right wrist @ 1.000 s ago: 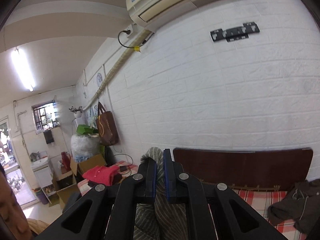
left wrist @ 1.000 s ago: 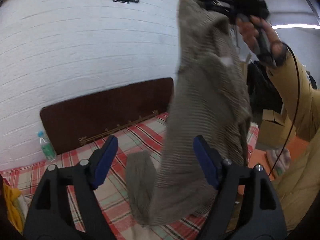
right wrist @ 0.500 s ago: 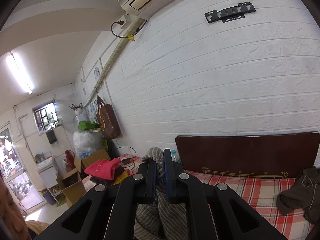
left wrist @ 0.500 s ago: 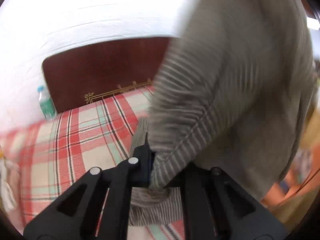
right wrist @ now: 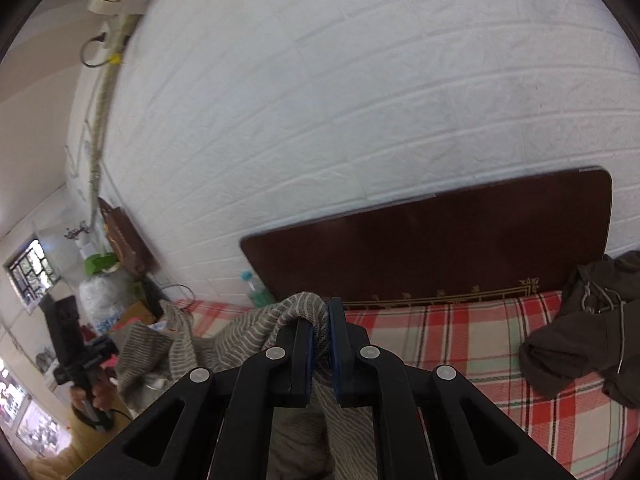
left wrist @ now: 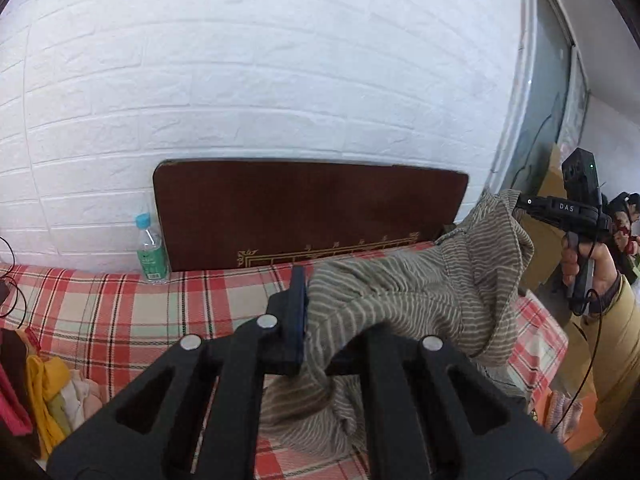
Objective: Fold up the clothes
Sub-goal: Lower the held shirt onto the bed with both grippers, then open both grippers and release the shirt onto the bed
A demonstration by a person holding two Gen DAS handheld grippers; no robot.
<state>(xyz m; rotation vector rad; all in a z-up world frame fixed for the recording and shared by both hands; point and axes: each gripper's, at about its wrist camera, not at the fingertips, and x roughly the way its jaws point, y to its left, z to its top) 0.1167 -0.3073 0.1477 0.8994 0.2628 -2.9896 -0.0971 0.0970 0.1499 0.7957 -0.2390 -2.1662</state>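
A grey-brown striped garment (left wrist: 420, 292) hangs between both grippers above the plaid bed (left wrist: 120, 312). My left gripper (left wrist: 316, 320) is shut on one edge of it. The cloth drapes over the right finger and hides it. My right gripper (right wrist: 320, 344) is shut on another edge of the striped garment (right wrist: 248, 332). The right gripper also shows in the left wrist view (left wrist: 560, 208) at the far right, held up by a hand. The left gripper shows in the right wrist view (right wrist: 76, 356) at the far left.
A dark brown garment (right wrist: 588, 320) lies crumpled on the bed's right side. A water bottle (left wrist: 151, 252) stands by the wooden headboard (left wrist: 312, 208). Coloured clothes (left wrist: 44, 392) lie piled at the bed's left edge. Boxes and bags (right wrist: 100, 300) stand beside the bed.
My left gripper went from open to shut on the striped garment's edge. My right gripper came down from high up, and the garment now stretches sideways between the two.
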